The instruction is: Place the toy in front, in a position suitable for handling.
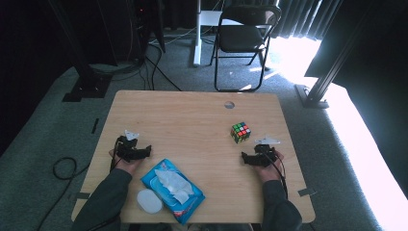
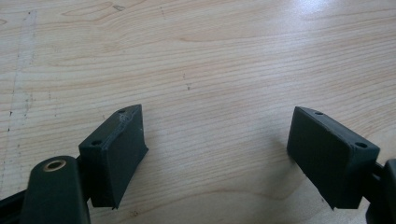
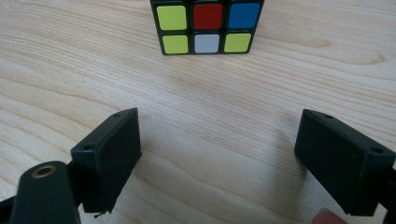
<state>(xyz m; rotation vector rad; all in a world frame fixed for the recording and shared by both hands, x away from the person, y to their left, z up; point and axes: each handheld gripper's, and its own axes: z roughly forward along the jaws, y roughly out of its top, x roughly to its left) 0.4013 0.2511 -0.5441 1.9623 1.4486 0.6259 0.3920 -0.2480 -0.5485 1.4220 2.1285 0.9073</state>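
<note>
On the wooden table (image 1: 192, 120), the left gripper (image 1: 144, 152) rests near the left edge, jaws spread wide over bare wood, with a blue wipes pack (image 1: 172, 190) just beside it. Right of centre sits the puzzle cube (image 1: 240, 132); the right gripper (image 1: 244, 158), jaws spread, points at it from nearby without touching

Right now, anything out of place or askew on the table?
One thing: the blue wet-wipe pack has its flap open, a wipe half pulled out and crumpled on top, and a white lid lying loose beside it. The cube sits flat and scrambled. Both grippers, left and right, are open and hold nothing.
</note>
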